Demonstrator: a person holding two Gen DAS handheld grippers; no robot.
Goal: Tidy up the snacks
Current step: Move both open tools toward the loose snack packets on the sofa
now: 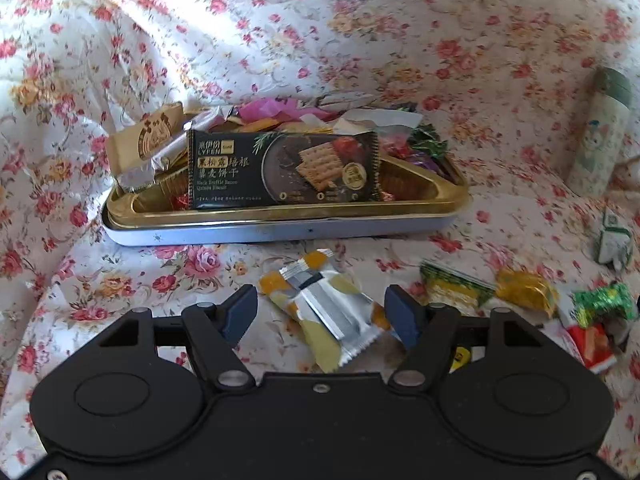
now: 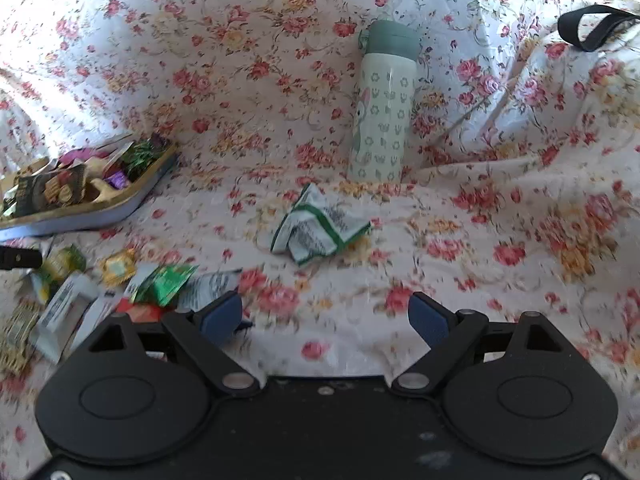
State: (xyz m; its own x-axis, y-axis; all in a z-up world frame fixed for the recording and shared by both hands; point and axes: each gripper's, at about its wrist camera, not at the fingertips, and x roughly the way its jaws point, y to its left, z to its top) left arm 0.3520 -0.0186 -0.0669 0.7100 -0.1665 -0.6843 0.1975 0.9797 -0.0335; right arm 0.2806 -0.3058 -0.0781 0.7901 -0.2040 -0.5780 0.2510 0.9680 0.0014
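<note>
Left gripper (image 1: 321, 314) spread wide, empty, straddling a silver-and-yellow packet (image 1: 332, 312) on the floral cloth (image 1: 360, 40). Tin tray (image 1: 280, 230) at 12 o'clock already heaped with snacks, a black biscuit pack (image 1: 280, 168) in front. Loose candies (image 1: 524, 288) at 3 o'clock not yet sorted. Right gripper (image 2: 326, 318) also released, over bare cloth; green-white wrapper (image 2: 316, 228) at 12 o'clock. Roughly half done.

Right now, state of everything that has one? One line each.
left gripper: open, fingers either side of the silver-yellow packet
right gripper: open, nothing between fingers
tin: lid off, gold tray full of snacks
black biscuit pack: sealed, propped on edge in tin
green-white wrapper: crumpled, on the cloth
bottle: upright, cap on
</note>
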